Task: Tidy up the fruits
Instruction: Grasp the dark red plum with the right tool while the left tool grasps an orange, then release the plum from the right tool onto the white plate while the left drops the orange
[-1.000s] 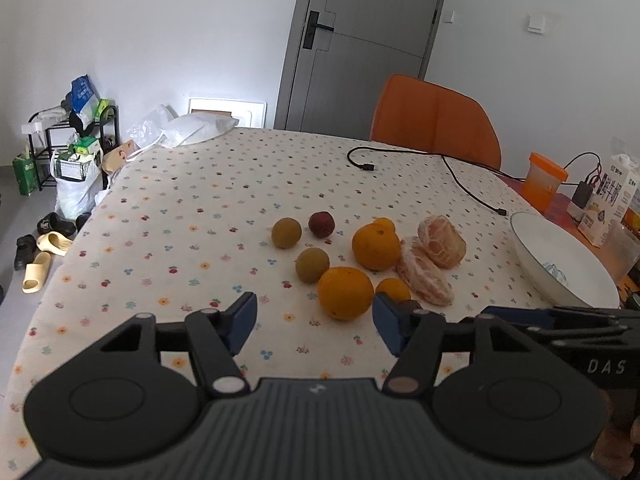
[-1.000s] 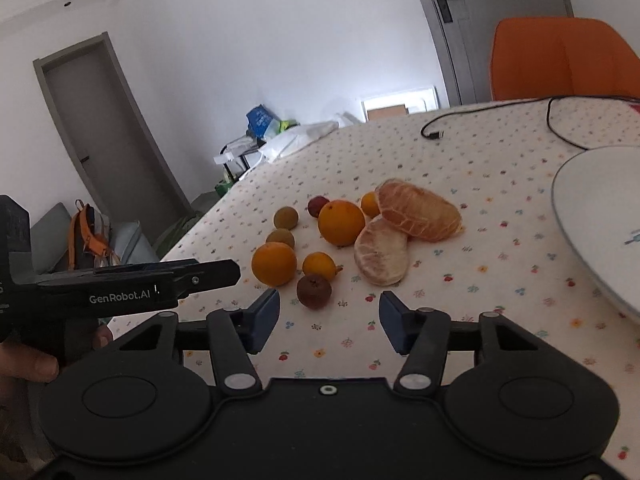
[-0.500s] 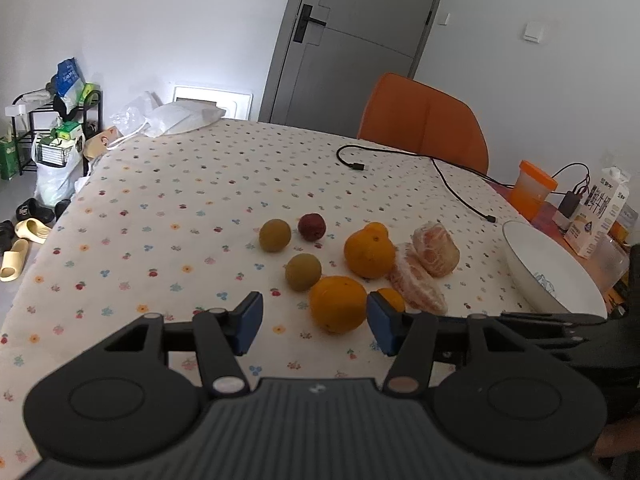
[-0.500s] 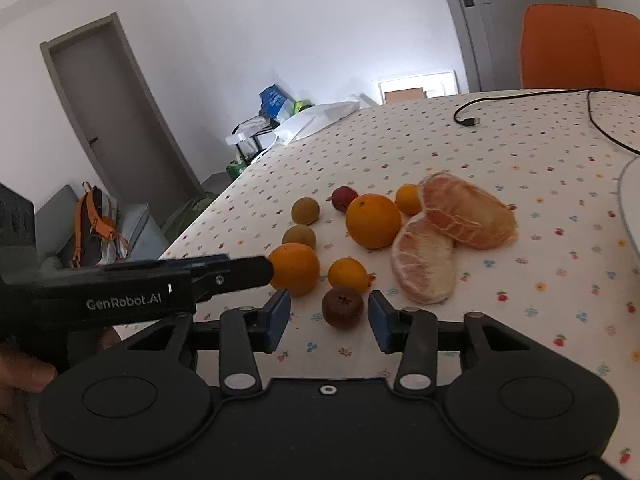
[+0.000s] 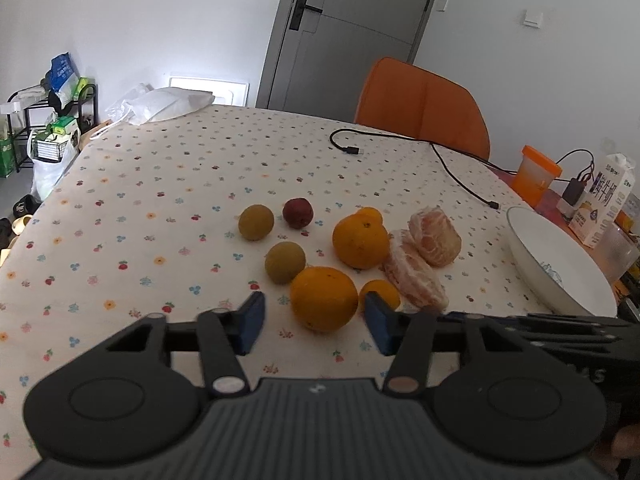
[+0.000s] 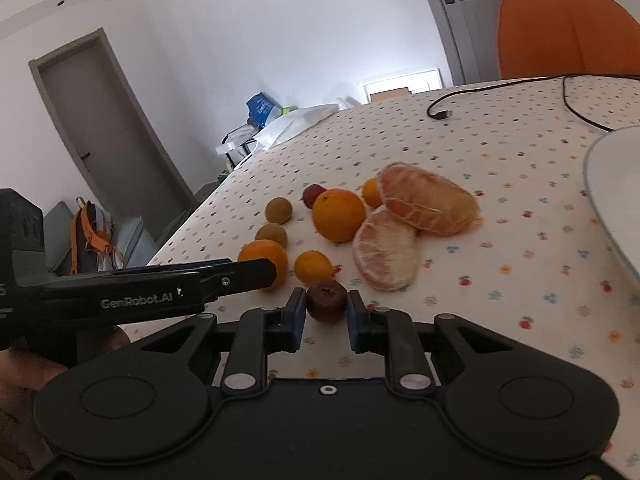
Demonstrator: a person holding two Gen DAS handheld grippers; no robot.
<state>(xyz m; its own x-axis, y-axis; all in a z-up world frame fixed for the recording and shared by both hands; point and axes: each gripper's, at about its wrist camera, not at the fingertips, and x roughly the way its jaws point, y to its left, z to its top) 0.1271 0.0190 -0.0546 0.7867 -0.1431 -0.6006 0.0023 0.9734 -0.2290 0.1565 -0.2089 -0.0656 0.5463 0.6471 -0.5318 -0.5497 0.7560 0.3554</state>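
Several fruits lie together on the flowered tablecloth: two oranges [image 5: 323,298] [image 5: 361,236], two peeled citrus halves [image 5: 434,235], two green-brown fruits [image 5: 256,222], small tangerines and a dark red fruit [image 5: 297,212]. My left gripper [image 5: 314,326] is open with the near orange between its blue fingertips. My right gripper [image 6: 326,312] has closed on a dark brown fruit [image 6: 326,301] at the near edge of the pile. The left gripper also shows in the right wrist view [image 6: 256,270], beside the near orange [image 6: 264,261].
A white plate [image 5: 552,264] sits to the right of the fruits and shows in the right wrist view [image 6: 612,196]. A black cable [image 5: 440,160] crosses the far table. An orange cup [image 5: 536,174], a milk carton [image 5: 604,200] and an orange chair [image 5: 424,108] stand behind.
My right gripper moved forward to the dark brown fruit and its fingers closed onto it. My left gripper moved forward so the near orange sits between its open fingers.
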